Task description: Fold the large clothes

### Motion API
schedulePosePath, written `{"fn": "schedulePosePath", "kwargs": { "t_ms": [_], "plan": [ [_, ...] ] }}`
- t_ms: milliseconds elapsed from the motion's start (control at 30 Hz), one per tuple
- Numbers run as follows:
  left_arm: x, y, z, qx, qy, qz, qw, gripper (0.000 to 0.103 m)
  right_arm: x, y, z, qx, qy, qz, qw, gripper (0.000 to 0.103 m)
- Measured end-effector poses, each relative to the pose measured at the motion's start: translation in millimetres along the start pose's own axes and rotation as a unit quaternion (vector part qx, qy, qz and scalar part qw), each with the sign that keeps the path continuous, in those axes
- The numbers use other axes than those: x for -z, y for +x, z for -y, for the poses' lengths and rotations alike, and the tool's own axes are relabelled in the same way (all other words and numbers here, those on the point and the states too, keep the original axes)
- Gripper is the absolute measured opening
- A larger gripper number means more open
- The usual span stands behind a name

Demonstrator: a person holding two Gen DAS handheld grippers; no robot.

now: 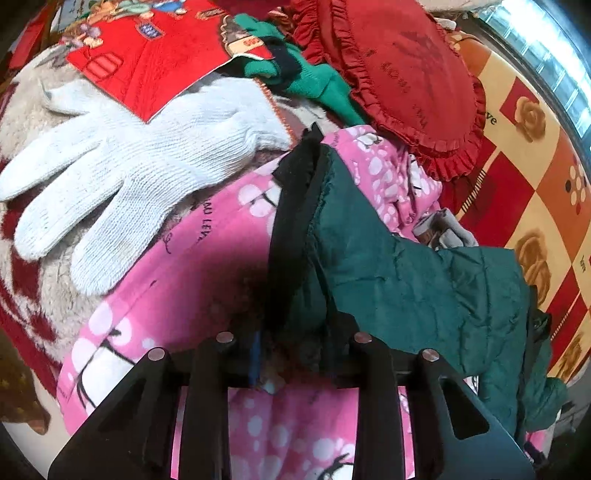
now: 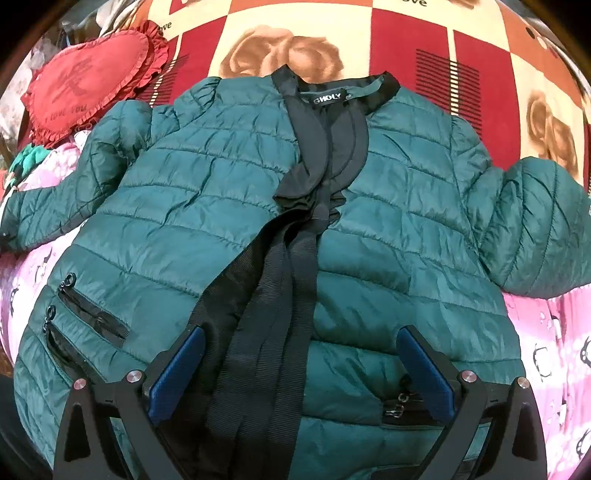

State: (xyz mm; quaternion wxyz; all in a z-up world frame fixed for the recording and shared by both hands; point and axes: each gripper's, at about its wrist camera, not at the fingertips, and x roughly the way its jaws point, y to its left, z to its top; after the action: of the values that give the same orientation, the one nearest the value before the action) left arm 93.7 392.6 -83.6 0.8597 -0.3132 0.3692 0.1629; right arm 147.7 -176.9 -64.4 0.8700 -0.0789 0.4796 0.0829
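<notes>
A dark green quilted jacket with black trim lies face up and spread out on the bed, collar at the far side, both sleeves out to the sides. My right gripper is open just above the lower front of the jacket, its blue pads on either side of the black front placket. In the left wrist view my left gripper is shut on the jacket's black-edged cuff or hem, which rises from between the fingers.
A pink patterned blanket lies under the jacket. A white knit glove, a red printed cloth, a green garment and a red ruffled heart cushion lie beyond. The bed sheet is checked red and cream.
</notes>
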Motion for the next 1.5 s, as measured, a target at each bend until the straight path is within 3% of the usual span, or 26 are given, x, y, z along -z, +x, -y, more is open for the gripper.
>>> {"fn": "schedulePosePath", "kwargs": {
  "t_ms": [100,200,367,500,600,767,933,1133,1233,1333,1400,1500],
  "plan": [
    [0,-8,3,0.02,-0.001,0.017,0.9996,0.021,-1,-1,7,0.006,0.011,0.002,1.0,0.103],
    [0,-32,31,0.073,0.034,0.05,0.9955,0.017,-3,-4,20,0.019,0.036,0.01,0.999,0.103],
    [4,-72,112,0.163,0.11,0.09,0.9763,0.017,-4,-11,44,0.051,0.077,0.023,0.995,0.103],
    [15,-85,171,0.21,0.141,0.091,0.963,0.017,-3,-21,68,0.064,0.109,0.032,0.991,0.103],
    [28,-81,214,0.243,0.158,0.073,0.9542,0.017,0,-28,86,0.073,0.116,0.036,0.99,0.103],
    [70,-71,296,0.302,0.215,0.029,0.9281,0.017,7,-30,111,0.081,0.129,0.03,0.988,0.103],
    [112,-42,364,0.353,0.238,-0.033,0.9042,0.017,15,-29,138,0.108,0.151,0.028,0.982,0.103],
    [165,1,437,0.41,0.274,-0.102,0.8642,0.017,18,-25,162,0.1,0.186,0.02,0.977,0.103],
    [187,26,454,0.395,0.293,-0.125,0.8616,0.017,15,-25,161,0.103,0.183,0.025,0.977,0.103],
    [199,56,456,0.355,0.289,-0.15,0.8763,0.017,13,-24,161,0.098,0.184,0.028,0.978,0.103],
    [200,67,452,0.353,0.274,-0.17,0.8782,0.018,11,-21,159,0.102,0.182,0.027,0.978,0.103],
    [197,67,447,0.356,0.268,-0.179,0.8774,0.03,8,-15,157,0.108,0.18,0.022,0.978,0.103]
  ]
}}
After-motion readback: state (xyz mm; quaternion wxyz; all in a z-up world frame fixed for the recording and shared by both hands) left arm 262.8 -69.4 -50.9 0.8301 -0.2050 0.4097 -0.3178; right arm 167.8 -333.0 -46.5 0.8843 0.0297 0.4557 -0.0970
